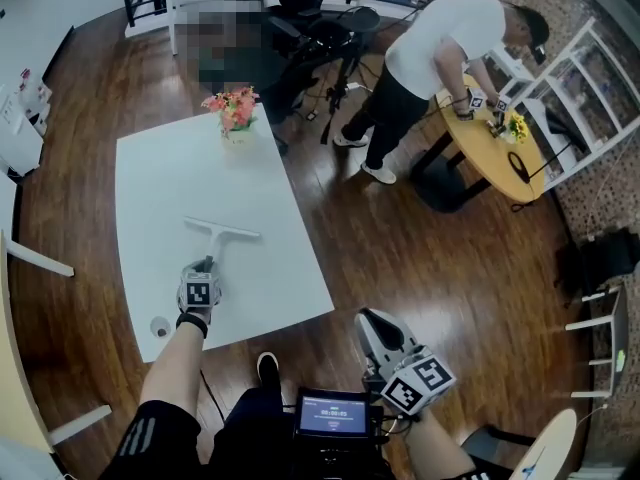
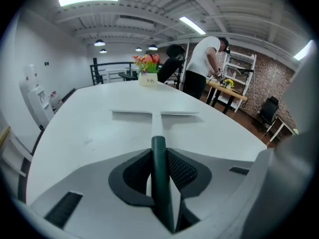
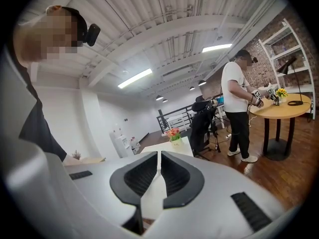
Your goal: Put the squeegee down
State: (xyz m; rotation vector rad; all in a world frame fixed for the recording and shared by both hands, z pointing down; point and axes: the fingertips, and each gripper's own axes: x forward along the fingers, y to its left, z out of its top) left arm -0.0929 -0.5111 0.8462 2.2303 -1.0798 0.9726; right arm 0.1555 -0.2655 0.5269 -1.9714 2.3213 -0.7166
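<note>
A white squeegee [image 1: 222,231] lies flat on the white table [image 1: 170,178], its blade far from me and its dark green handle pointing back at me. My left gripper [image 1: 206,266] is shut on that handle, low over the table's near part. In the left gripper view the handle runs up between the pads of the left gripper [image 2: 158,156], and the squeegee blade [image 2: 174,114] rests on the tabletop beyond. My right gripper [image 1: 368,320] hangs off the table to the right, over the wooden floor. In its own view the right gripper [image 3: 158,159] has its jaws together with nothing between them.
A pot of flowers [image 1: 232,110] stands at the table's far end. A small white ring [image 1: 160,326] lies near the front left corner. A person [image 1: 430,53] bends over a round wooden table [image 1: 490,153] at the right. A screen device [image 1: 333,415] sits at my lap.
</note>
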